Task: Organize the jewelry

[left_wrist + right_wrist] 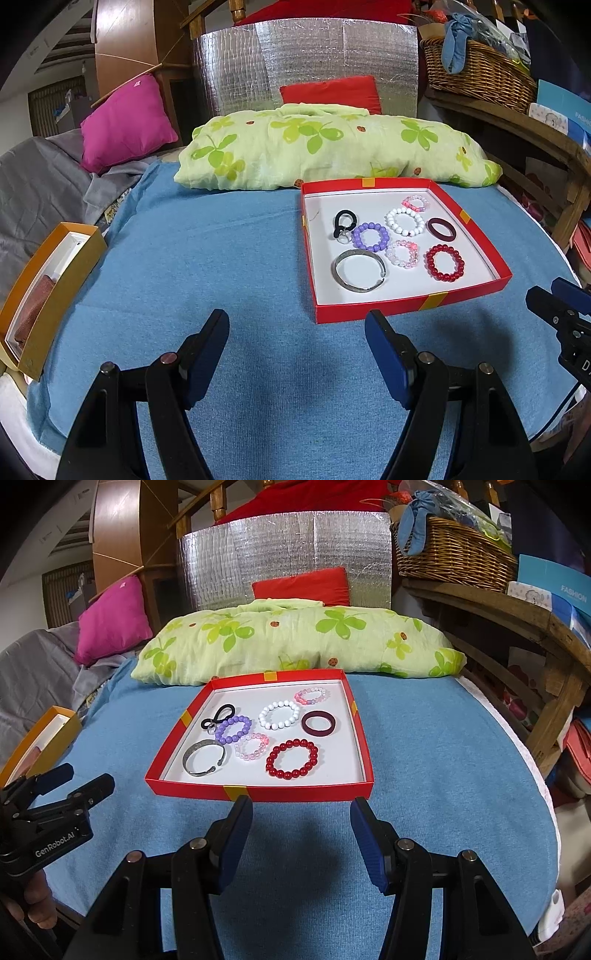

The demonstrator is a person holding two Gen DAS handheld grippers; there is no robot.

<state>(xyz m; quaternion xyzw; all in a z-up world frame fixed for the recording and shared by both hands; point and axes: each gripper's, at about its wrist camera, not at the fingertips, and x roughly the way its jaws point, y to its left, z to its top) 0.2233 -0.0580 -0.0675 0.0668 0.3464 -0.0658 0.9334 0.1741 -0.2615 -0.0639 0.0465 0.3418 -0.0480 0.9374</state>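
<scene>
A shallow red box (413, 304) (258, 792) with a white floor lies on the blue cloth and holds several bracelets. Among them are a red bead bracelet (445, 263) (292, 758), a silver cuff (360, 276) (204, 757), a purple bead bracelet (370, 237) (232, 729), a white bead bracelet (405, 221) (279, 714) and a dark maroon bangle (441, 229) (318, 722). My left gripper (297, 326) stands open over bare cloth, left of and nearer than the box. My right gripper (301, 812) is open just before the box's near wall. Nothing lies between either pair of fingers.
An orange box (48, 291) (55, 725) with a white insert sits at the cloth's left edge. A green leaf-print pillow (332, 147) (295, 642) lies behind the red box. A wicker basket (476, 75) stands on a wooden shelf at the right. Pink cushion (125, 122) at back left.
</scene>
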